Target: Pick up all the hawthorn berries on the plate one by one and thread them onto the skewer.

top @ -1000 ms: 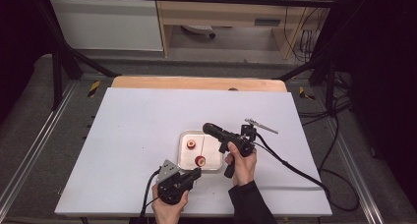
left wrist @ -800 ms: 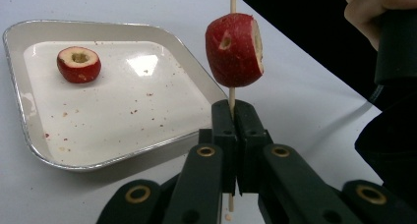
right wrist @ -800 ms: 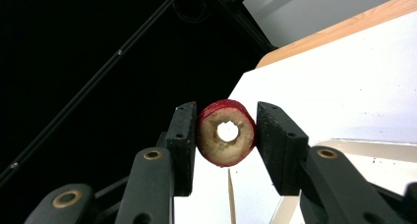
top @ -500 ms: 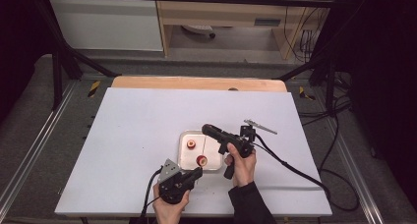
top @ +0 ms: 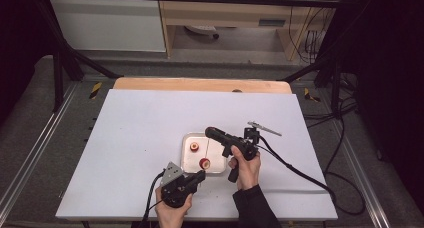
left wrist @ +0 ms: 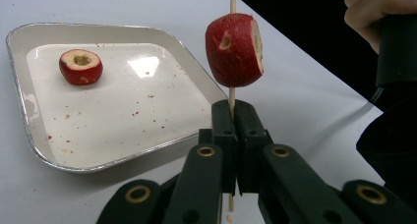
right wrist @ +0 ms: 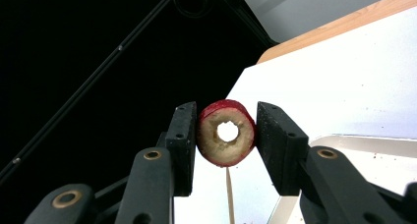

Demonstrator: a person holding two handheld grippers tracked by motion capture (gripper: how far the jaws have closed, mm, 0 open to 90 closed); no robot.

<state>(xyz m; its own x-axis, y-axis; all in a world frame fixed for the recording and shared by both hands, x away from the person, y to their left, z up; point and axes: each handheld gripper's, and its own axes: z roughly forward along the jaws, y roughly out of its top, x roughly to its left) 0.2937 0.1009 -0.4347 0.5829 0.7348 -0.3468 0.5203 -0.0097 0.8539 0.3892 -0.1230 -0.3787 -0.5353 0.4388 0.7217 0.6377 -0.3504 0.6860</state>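
The fingers (left wrist: 235, 130) of the left gripper (top: 196, 178) are clenched on a thin wooden skewer (left wrist: 232, 94), holding it upright low in the centre of the left gripper view, with one cored apple piece (left wrist: 234, 49) already threaded on it above the grip. The right gripper (right wrist: 227, 135) has its fingers (right wrist: 184, 140) pressed against a second cored apple ring (right wrist: 226, 132), held mid-frame in the right gripper view with its hole facing the camera and the skewer's upper end showing just below it.

In the high view both hands sit at the lower middle of the frame, over the near edge of the white table (top: 140, 138). A shallow tray (top: 187, 160) lies between them, and a third apple piece (top: 194, 147) rests in its upper left part.

As I see it, the ring comes next onto the stick. The risk is alignment: if the hole drifts off the tip, the point bites into the flesh and may split the ring or bend the thin skewer. Squeezing harder could crush the soft ring; easing off could drop it beside the tray.
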